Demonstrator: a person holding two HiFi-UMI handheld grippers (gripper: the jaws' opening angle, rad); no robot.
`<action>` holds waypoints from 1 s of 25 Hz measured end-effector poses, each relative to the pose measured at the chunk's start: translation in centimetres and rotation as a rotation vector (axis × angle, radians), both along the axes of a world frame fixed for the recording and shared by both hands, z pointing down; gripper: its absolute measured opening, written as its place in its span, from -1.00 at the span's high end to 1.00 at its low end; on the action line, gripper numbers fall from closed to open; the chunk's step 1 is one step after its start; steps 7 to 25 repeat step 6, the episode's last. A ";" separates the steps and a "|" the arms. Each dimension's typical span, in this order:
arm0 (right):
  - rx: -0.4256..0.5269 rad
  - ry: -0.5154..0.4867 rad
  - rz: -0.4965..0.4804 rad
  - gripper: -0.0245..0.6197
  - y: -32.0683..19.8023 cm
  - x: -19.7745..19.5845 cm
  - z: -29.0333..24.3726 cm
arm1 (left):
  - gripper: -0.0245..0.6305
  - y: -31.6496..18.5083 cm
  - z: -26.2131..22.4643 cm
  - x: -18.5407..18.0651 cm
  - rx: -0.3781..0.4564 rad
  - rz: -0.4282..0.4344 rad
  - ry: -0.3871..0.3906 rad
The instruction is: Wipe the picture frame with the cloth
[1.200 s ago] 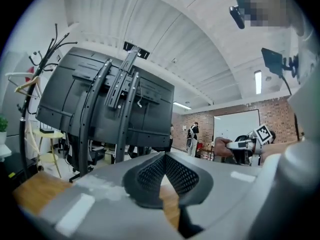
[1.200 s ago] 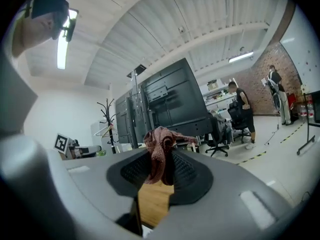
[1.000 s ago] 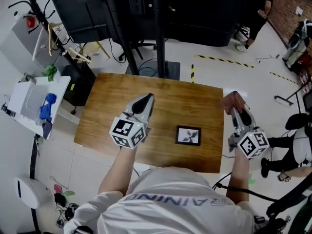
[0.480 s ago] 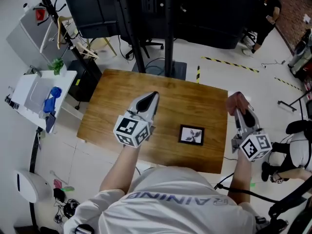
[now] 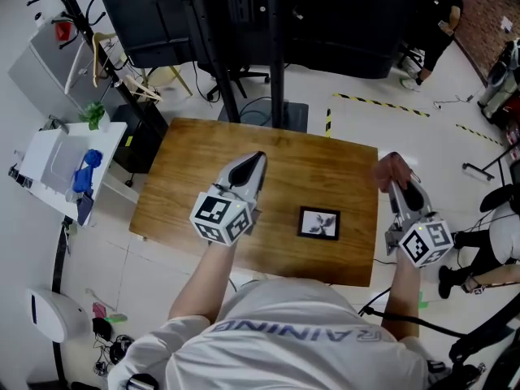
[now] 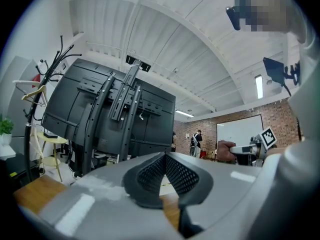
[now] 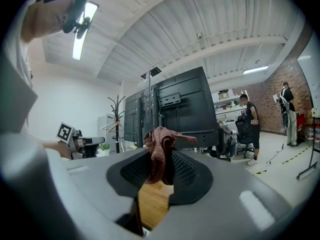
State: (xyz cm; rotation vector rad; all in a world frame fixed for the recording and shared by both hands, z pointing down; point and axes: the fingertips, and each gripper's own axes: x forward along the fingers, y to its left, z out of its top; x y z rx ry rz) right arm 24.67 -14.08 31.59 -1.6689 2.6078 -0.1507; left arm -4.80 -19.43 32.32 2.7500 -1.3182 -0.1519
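Observation:
A small black picture frame (image 5: 318, 223) with a grey plant print lies flat on the wooden table (image 5: 179, 177), toward its front right. My right gripper (image 5: 397, 177) hovers over the table's right edge, shut on a reddish-brown cloth (image 5: 392, 167) that bunches up from its jaws (image 7: 159, 149). My left gripper (image 5: 246, 171) is raised over the table's middle, left of the frame, jaws shut with nothing between them (image 6: 164, 156). Both grippers tilt upward and away from the frame.
Black screen stands on a dark post (image 5: 272, 47) rise just behind the table. A white side table (image 5: 57, 165) with a blue object stands at the left, with a coat rack (image 5: 73, 23) behind it. People (image 5: 439, 15) stand far back right.
Both grippers have stayed nearly still over the table; the view has shifted slightly. The cloth remains in the right gripper.

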 end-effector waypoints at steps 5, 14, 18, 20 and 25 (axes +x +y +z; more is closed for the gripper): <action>-0.008 0.000 -0.006 0.60 0.3 0.1 0.2 | 0.91 0.4 0.2 0.1 -0.009 0.000 -0.002; -0.010 0.001 -0.006 0.60 0.4 0.1 0.3 | 0.91 0.5 0.3 0.1 -0.012 0.001 0.000; -0.010 0.001 -0.006 0.60 0.4 0.1 0.3 | 0.91 0.5 0.3 0.1 -0.012 0.001 0.000; -0.010 0.001 -0.006 0.60 0.4 0.1 0.3 | 0.91 0.5 0.3 0.1 -0.012 0.001 0.000; -0.010 0.001 -0.006 0.60 0.4 0.1 0.3 | 0.91 0.5 0.3 0.1 -0.012 0.001 0.000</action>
